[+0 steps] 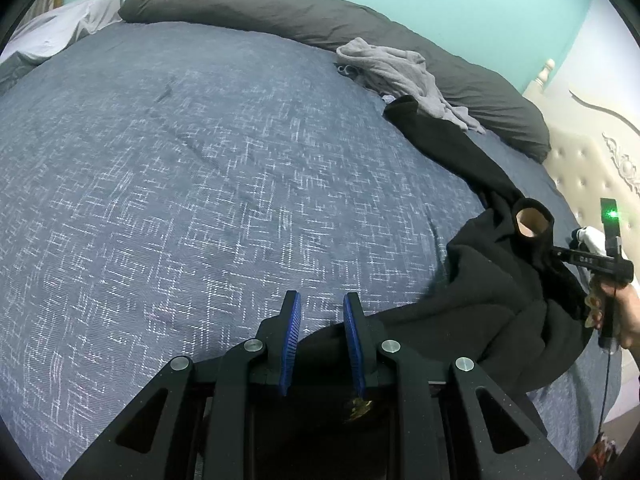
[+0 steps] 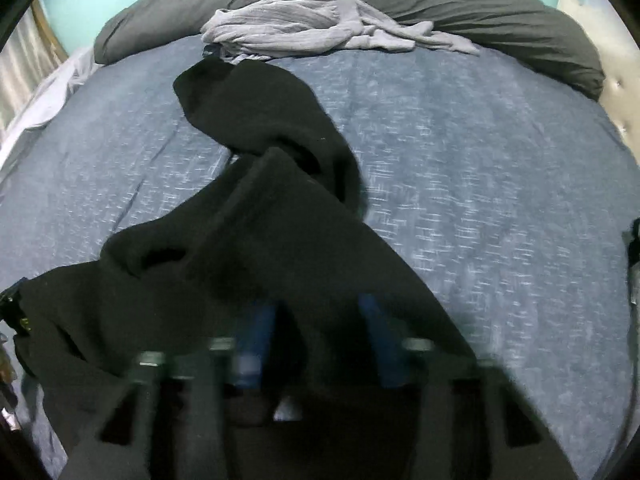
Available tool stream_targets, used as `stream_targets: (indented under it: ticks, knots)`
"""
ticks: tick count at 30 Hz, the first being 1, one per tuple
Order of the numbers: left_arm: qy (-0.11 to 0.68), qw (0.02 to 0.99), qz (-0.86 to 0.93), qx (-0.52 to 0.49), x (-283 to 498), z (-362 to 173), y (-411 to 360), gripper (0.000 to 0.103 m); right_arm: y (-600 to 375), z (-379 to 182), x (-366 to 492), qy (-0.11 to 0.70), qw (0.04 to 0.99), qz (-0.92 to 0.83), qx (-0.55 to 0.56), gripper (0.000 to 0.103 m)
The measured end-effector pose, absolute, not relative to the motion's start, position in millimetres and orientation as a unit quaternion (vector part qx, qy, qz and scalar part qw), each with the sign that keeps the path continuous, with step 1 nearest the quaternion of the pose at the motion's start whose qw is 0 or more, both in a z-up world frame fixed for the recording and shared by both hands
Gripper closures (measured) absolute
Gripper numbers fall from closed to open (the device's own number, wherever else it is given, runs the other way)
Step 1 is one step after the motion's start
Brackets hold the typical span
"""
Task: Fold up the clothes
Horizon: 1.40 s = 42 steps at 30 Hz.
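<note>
A black long-sleeved garment (image 1: pixel 492 280) lies crumpled on the right of the blue bedspread (image 1: pixel 200 180). One sleeve (image 1: pixel 440 148) trails toward the far side. My left gripper (image 1: pixel 322 296) is open, and the garment's near edge lies low between its blue pads. At the right edge a hand (image 1: pixel 624 308) holds my right gripper (image 1: pixel 560 254), which pokes into a raised bunch of the cloth beside an open cuff (image 1: pixel 532 220). The right wrist view is blurred. There the black garment (image 2: pixel 240 240) drapes over my right gripper (image 2: pixel 316 304), whose blue pads stand wide apart.
A crumpled light grey garment (image 1: pixel 392 68) (image 2: pixel 304 20) lies at the far side against a rolled dark grey duvet (image 1: pixel 280 12) (image 2: pixel 480 4). A cream tufted headboard (image 1: pixel 592 168) stands on the right. Pale sheets (image 1: pixel 60 28) bunch at the far left.
</note>
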<state>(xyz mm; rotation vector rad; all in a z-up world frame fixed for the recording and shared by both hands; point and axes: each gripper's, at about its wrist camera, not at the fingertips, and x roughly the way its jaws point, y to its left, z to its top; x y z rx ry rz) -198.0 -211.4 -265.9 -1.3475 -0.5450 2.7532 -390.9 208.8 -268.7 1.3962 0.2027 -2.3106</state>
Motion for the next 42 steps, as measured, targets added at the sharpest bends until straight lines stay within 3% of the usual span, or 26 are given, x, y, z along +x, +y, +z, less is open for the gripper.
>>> stream_targets:
  ticks: [2,4,11,18,21,25,27,29,32,36,38,42]
  knots:
    - [-0.176,0.013,0.884,-0.434,-199,-267,-213,0.079,206,-273,-394,0.08,0.211,-0.834,0.503,0.094]
    - [-0.178,0.014,0.883,-0.434,-200,-267,-214,0.079,204,-277,-397,0.087,0.207,-0.835,0.502,0.097]
    - [-0.178,0.017,0.883,-0.433,-200,-266,-210,0.079,300,-239,-392,0.026,0.12,-0.879,0.462,0.098]
    - [-0.177,0.017,0.884,-0.432,-200,-264,-208,0.079,408,-246,-386,0.055,-0.044,-0.865,0.497,0.097]
    - [-0.176,0.016,0.884,-0.432,-200,-264,-206,0.079,437,-242,-380,0.009,-0.08,-0.864,0.496,0.094]
    - [-0.174,0.015,0.884,-0.434,-201,-266,-206,0.079,423,-219,-375,0.022,-0.092,-0.886,0.454,0.091]
    - [-0.173,0.015,0.883,-0.435,-202,-266,-207,0.079,413,-204,-374,0.025,-0.1,-0.898,0.427,0.085]
    - [-0.175,0.014,0.883,-0.435,-202,-267,-208,0.079,406,-187,-374,0.025,-0.115,-0.912,0.394,0.067]
    - [-0.176,0.014,0.882,-0.436,-202,-268,-208,0.079,399,-174,-381,0.013,-0.119,-0.916,0.382,0.063]
    - [-0.177,0.016,0.882,-0.436,-203,-268,-208,0.079,368,-181,-400,-0.024,-0.036,-0.916,0.399,0.062]
    - [-0.177,0.016,0.882,-0.436,-202,-268,-207,0.079,345,-190,-407,-0.045,0.016,-0.907,0.419,0.056]
    - [-0.177,0.017,0.881,-0.438,-200,-269,-209,0.079,286,-219,-430,-0.052,0.095,-0.882,0.459,0.053]
